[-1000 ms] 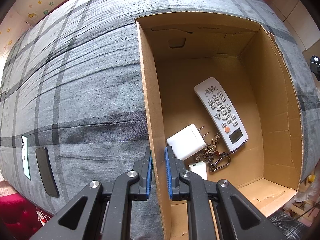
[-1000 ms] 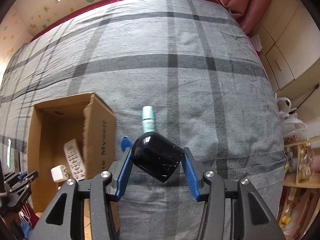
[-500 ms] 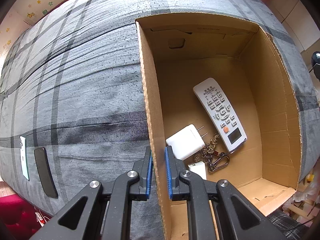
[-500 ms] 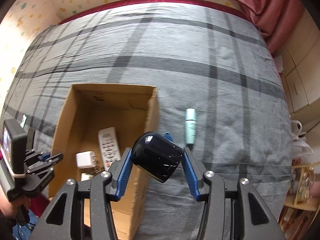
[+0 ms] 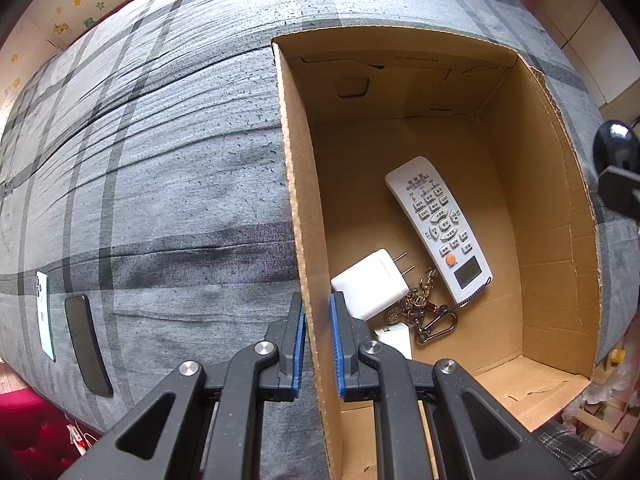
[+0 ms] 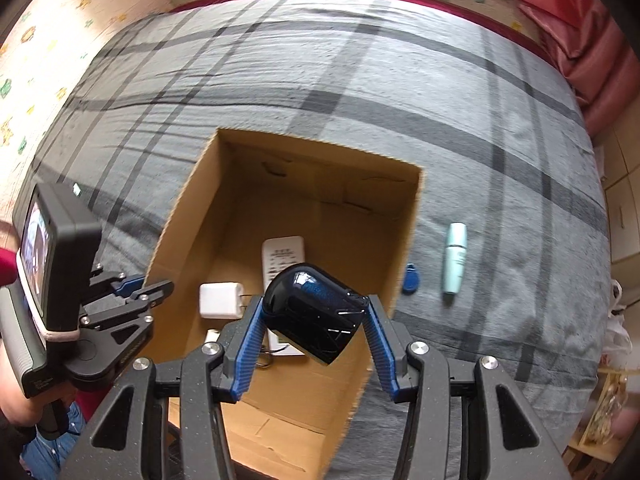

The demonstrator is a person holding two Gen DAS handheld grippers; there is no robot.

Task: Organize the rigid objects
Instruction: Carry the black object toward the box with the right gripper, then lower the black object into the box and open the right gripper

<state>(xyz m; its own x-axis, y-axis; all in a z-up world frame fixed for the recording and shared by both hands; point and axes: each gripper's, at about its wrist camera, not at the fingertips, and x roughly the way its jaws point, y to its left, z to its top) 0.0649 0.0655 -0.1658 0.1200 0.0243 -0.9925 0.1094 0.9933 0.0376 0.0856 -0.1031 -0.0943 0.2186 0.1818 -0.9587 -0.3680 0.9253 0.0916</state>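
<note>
An open cardboard box (image 6: 404,248) sits on a grey plaid bed. My left gripper (image 5: 317,320) is shut on the box's left wall (image 5: 298,208), pointing straight down. Inside lie a white remote (image 5: 438,228), a white charger (image 5: 372,284) and a key ring with a chain (image 5: 428,312). My right gripper (image 6: 314,328) is shut on a glossy black case (image 6: 316,312) and hangs above the box opening. The black case (image 5: 614,148) also shows at the right edge of the left wrist view. The left gripper (image 6: 138,286) appears at the box's left wall in the right wrist view.
A blue key fob (image 6: 412,278) and a pale green tube (image 6: 455,258) lie on the bed right of the box. Two phones (image 5: 86,344) lie on the bed at the far left near its edge. A person's sleeve (image 6: 6,264) is at the left.
My right gripper carried the black case leftwards from over the bare bedspread to over the open box, rolling a little. The left gripper and the box stayed still.
</note>
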